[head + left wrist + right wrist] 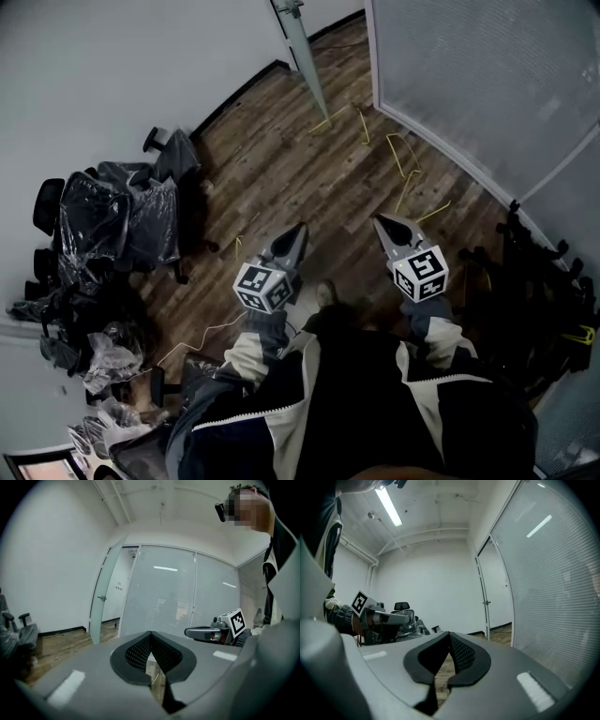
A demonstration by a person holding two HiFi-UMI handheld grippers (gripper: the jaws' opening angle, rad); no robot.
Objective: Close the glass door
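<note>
The glass door (305,56) stands open at the far end of the wooden floor, swung away from the frosted glass wall (469,84). In the left gripper view the door leaf (101,606) shows ahead on the left, with a small handle (101,598). In the right gripper view I see the door (485,604) edge-on beside the wall. My left gripper (298,230) and right gripper (382,221) are held side by side in front of me, well short of the door. Both point toward it, jaws together, with nothing between them.
Office chairs wrapped in plastic (112,220) crowd the left wall. Dark chair bases (534,281) stand at the right, by the glass wall. Thin yellow cables (403,159) lie on the floor between me and the doorway.
</note>
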